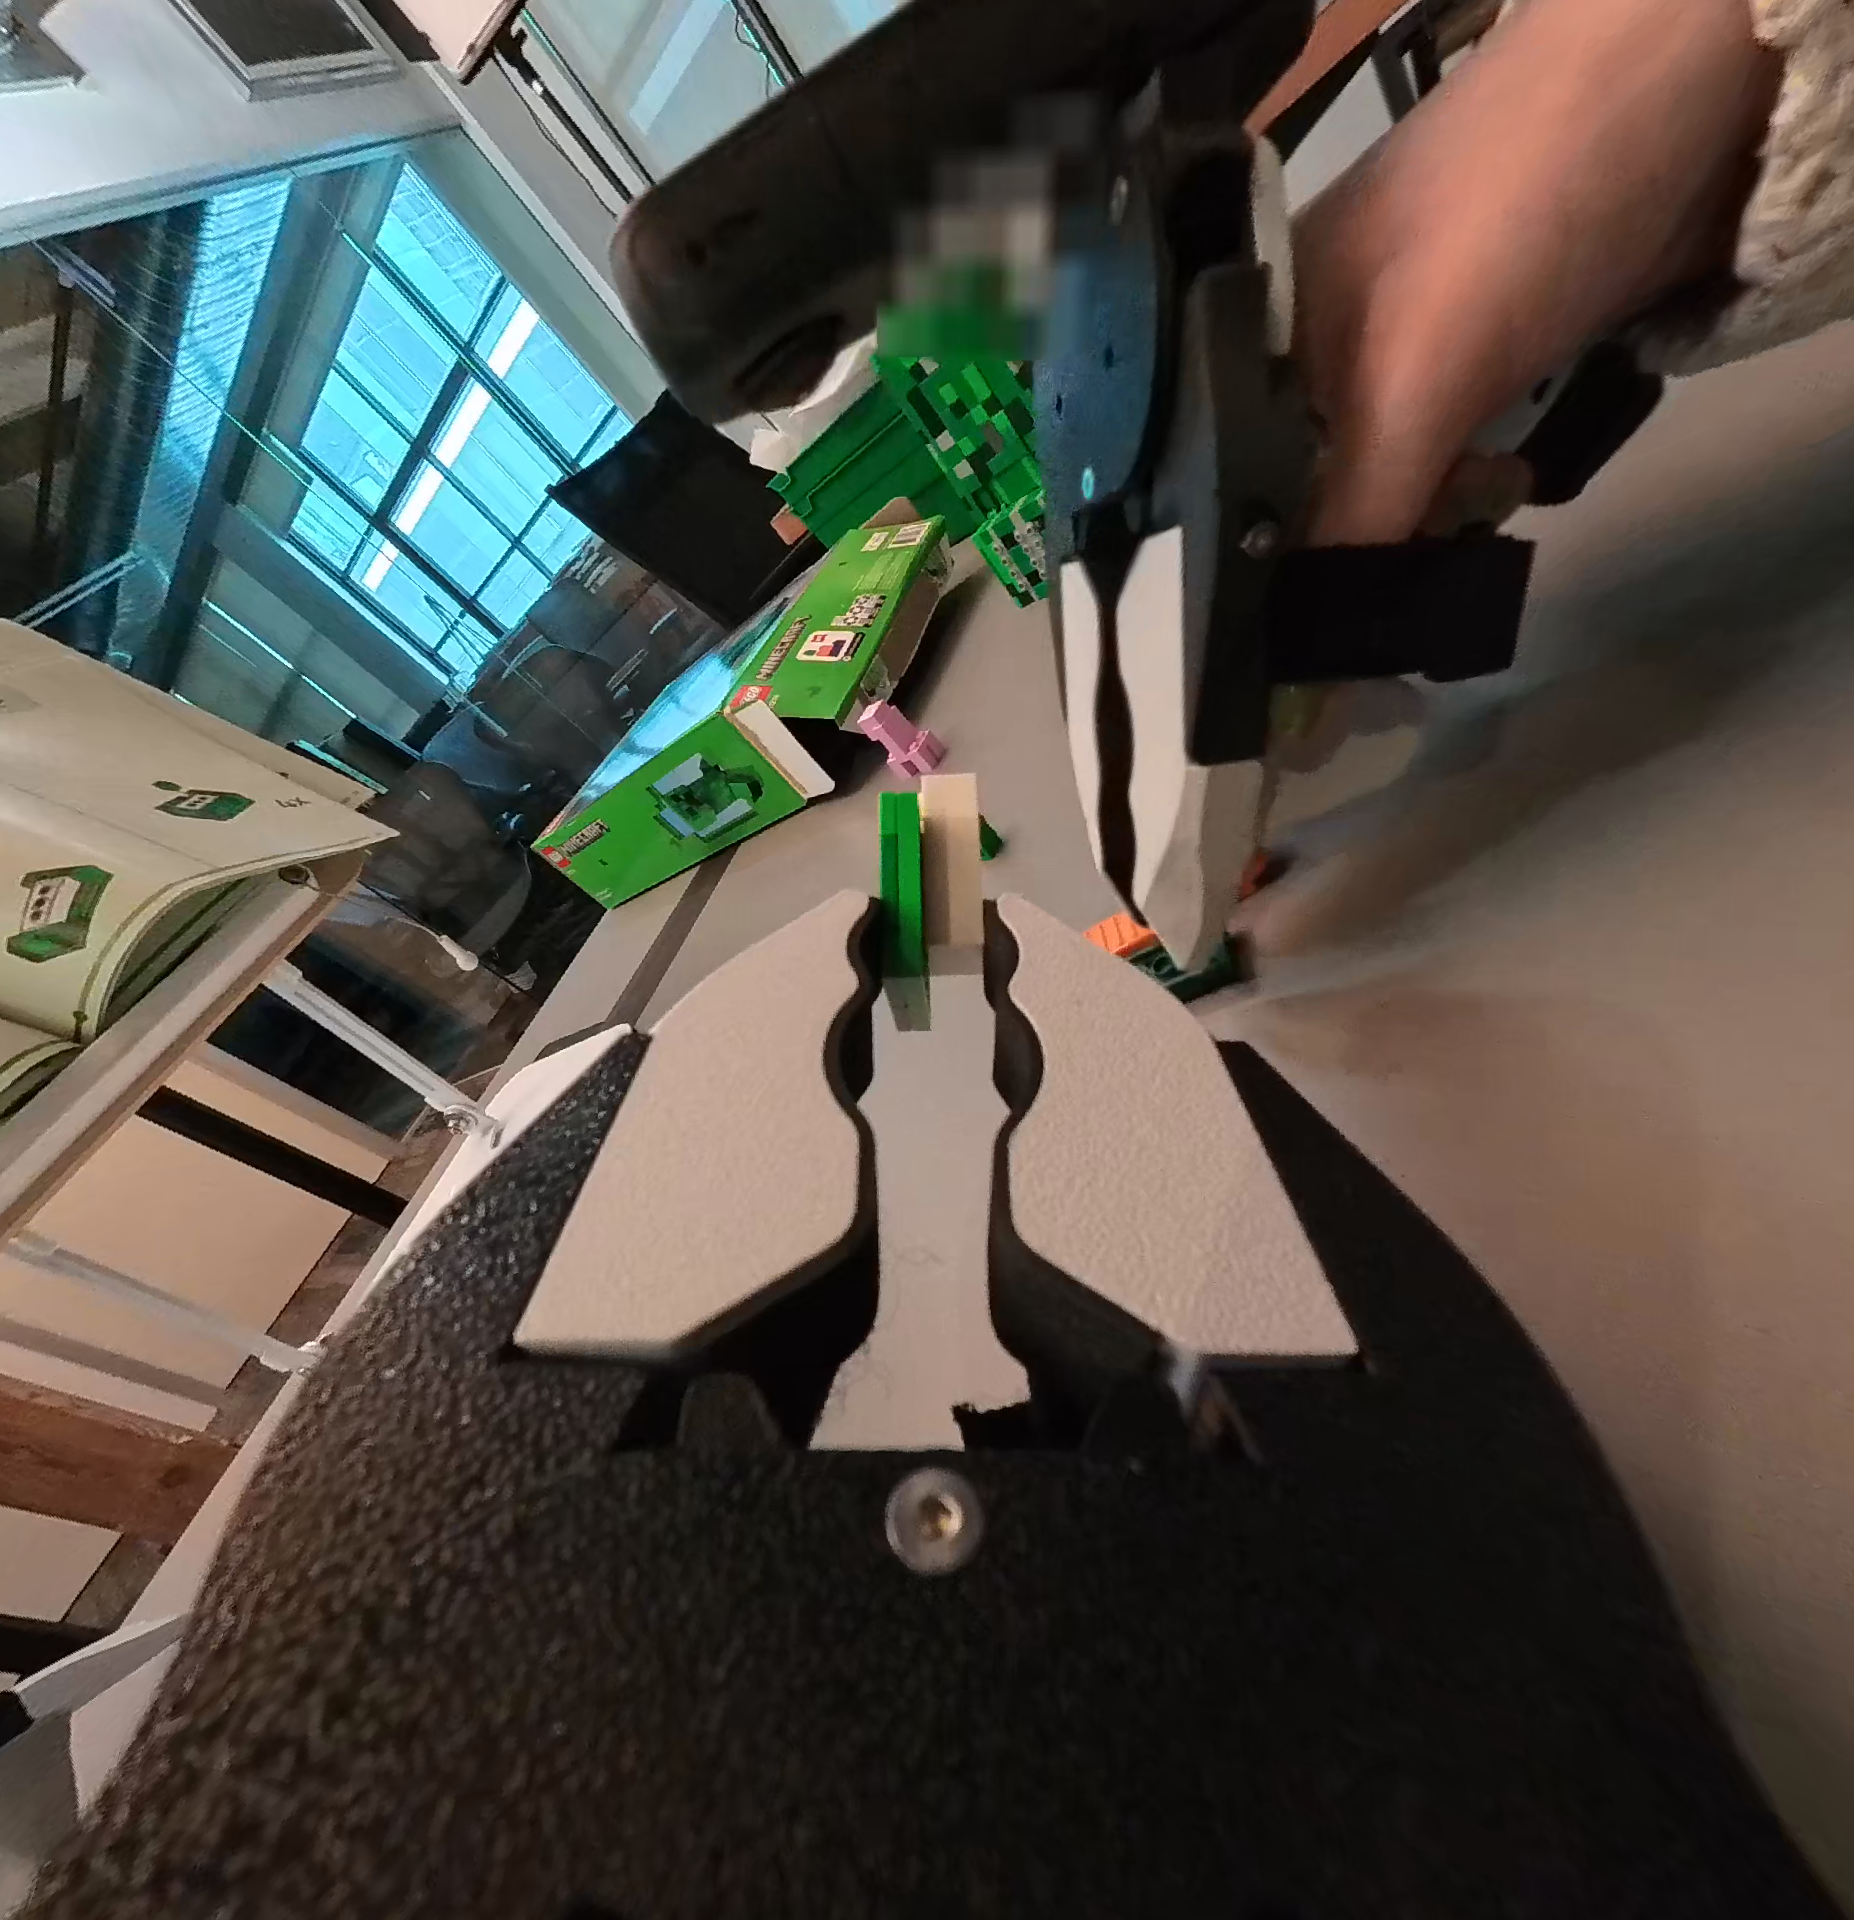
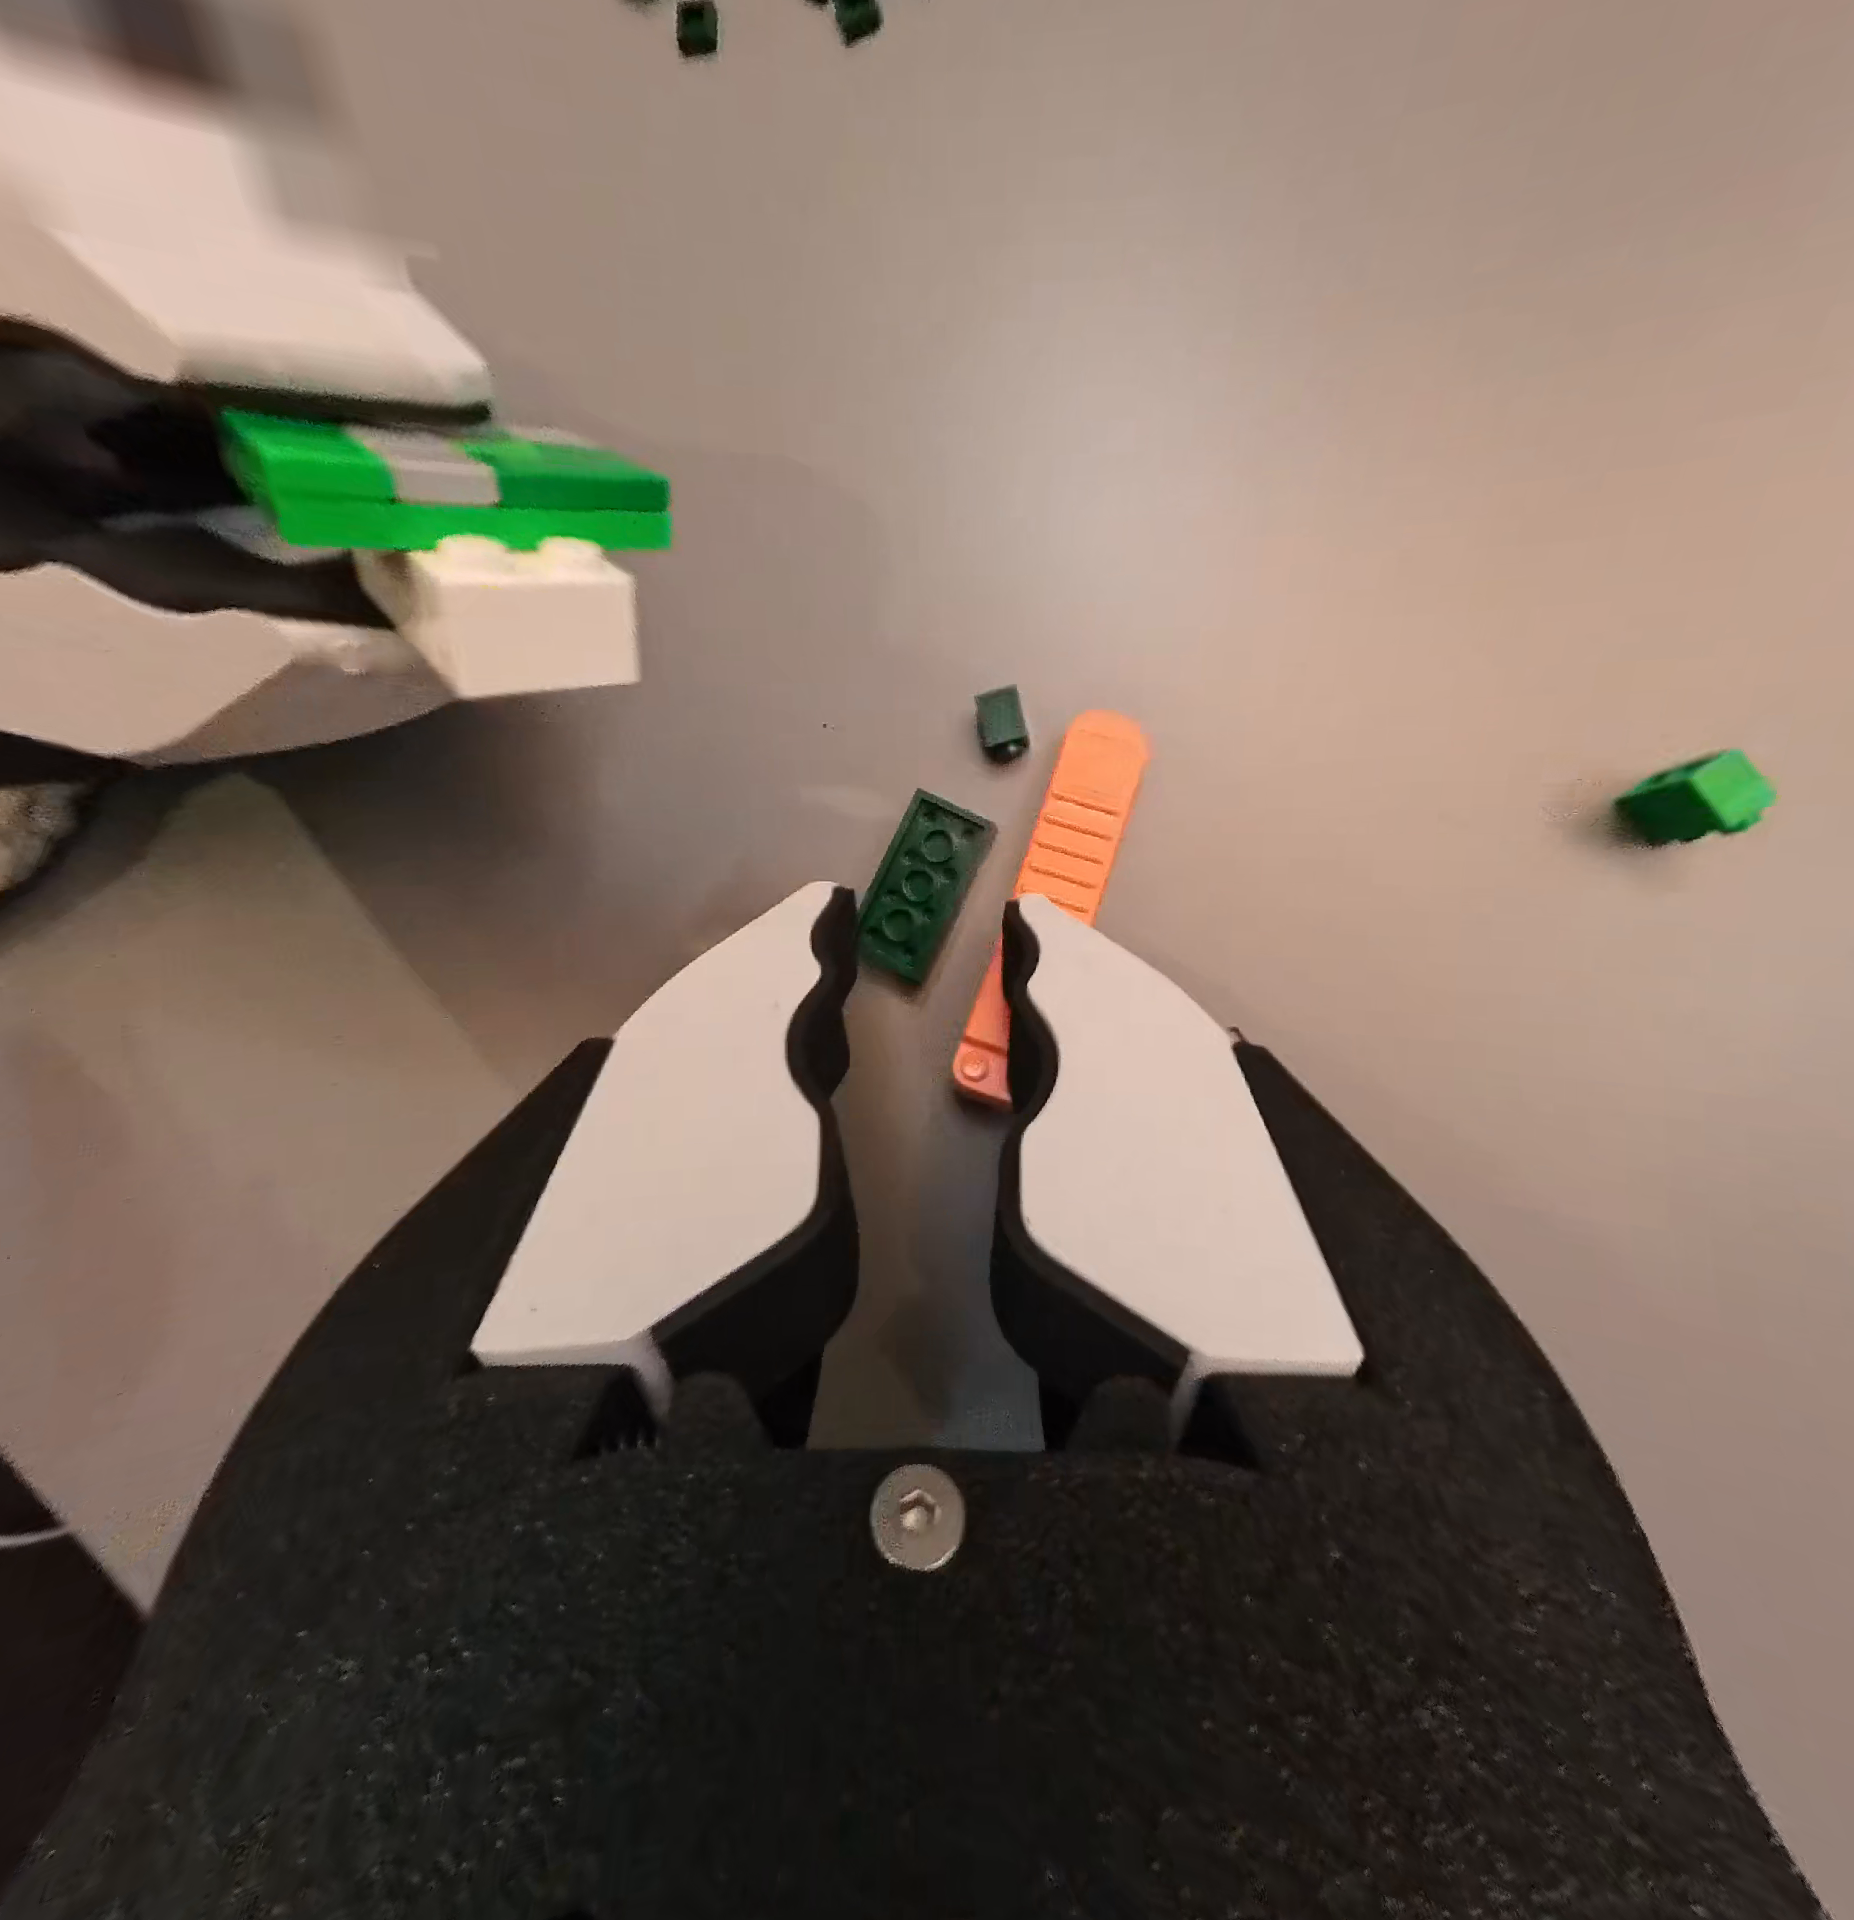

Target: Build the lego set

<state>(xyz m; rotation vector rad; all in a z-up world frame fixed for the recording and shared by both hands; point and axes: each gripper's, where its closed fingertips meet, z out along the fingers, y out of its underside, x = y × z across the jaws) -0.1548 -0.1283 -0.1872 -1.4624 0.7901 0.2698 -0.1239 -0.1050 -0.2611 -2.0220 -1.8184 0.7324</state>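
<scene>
My left gripper (image 1: 933,920) is shut on a small assembly: stacked bright green plates (image 1: 900,894) with a white brick (image 1: 952,862) on one side, held above the grey table. The assembly also shows at the upper left of the right wrist view (image 2: 455,499), with the white brick (image 2: 518,623) beneath the plates. My right gripper (image 2: 928,909) is open and empty, pointing down at the table. A dark green plate (image 2: 923,883) lies studs down just ahead of its tips. An orange brick separator (image 2: 1074,831) lies beside the right finger. The right gripper (image 1: 1198,945) also shows in the left wrist view.
A green set box (image 1: 736,727), a pink figure (image 1: 902,743) and a built green block model (image 1: 964,447) stand farther along the table. An open instruction booklet (image 1: 71,883) sits on a stand at left. Loose pieces: a green brick (image 2: 1697,795), small dark green piece (image 2: 1001,720). One gripper's finger ends stand about 8 cm off the other's. The left gripper is farther from the pink figure (image 1: 902,743), some 25 cm, than the right, some 20 cm.
</scene>
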